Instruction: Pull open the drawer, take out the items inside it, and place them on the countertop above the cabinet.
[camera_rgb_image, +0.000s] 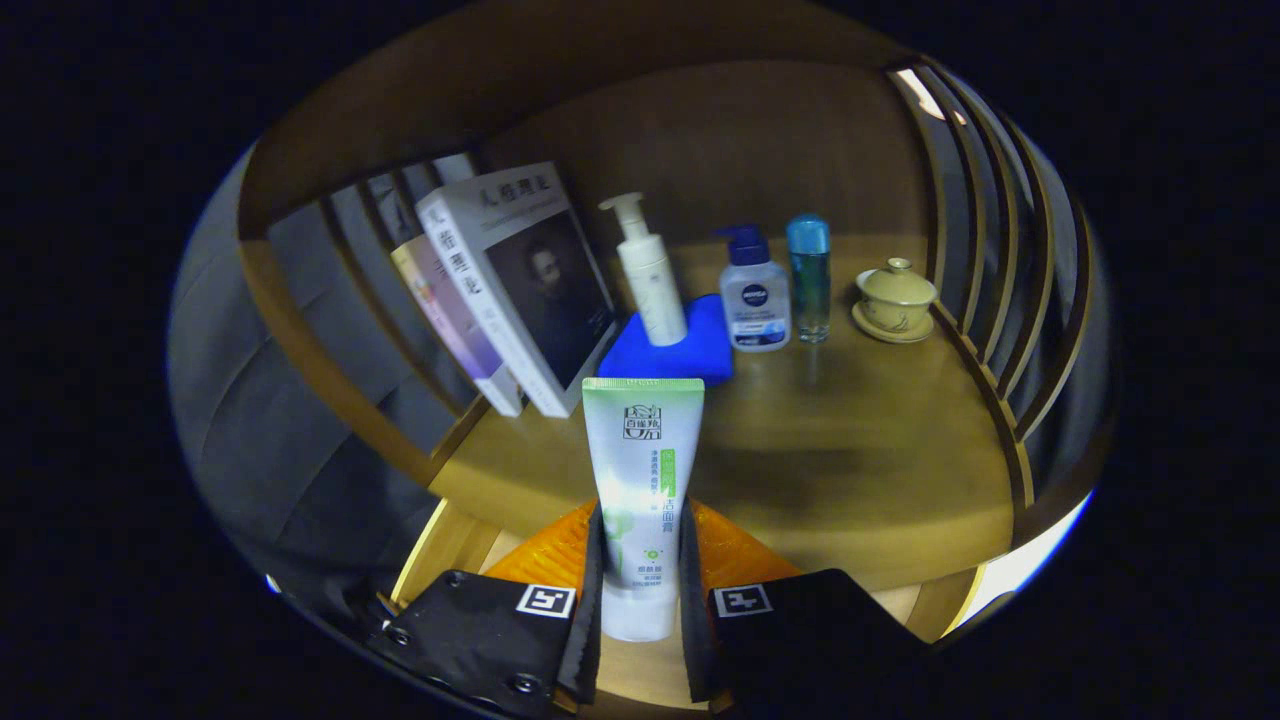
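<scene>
Between the gripper's (640, 590) two fingers, a green-and-white tube (642, 490) stands upright, cap end down, with both fingers pressed against its sides. It is held above the near edge of the wooden countertop (860, 470), a smooth brown surface enclosed by a wooden back panel and curved slatted sides (990, 260). Beyond the tube lies a folded blue cloth (700, 345), and a white pump bottle (648, 275) stands on it. To the right of that stand a clear bottle with a dark blue pump (755, 295), a slim blue bottle (808, 280) and a lidded ceramic cup on a saucer (895, 300). Two books (510, 290) lean against the left slats.
</scene>
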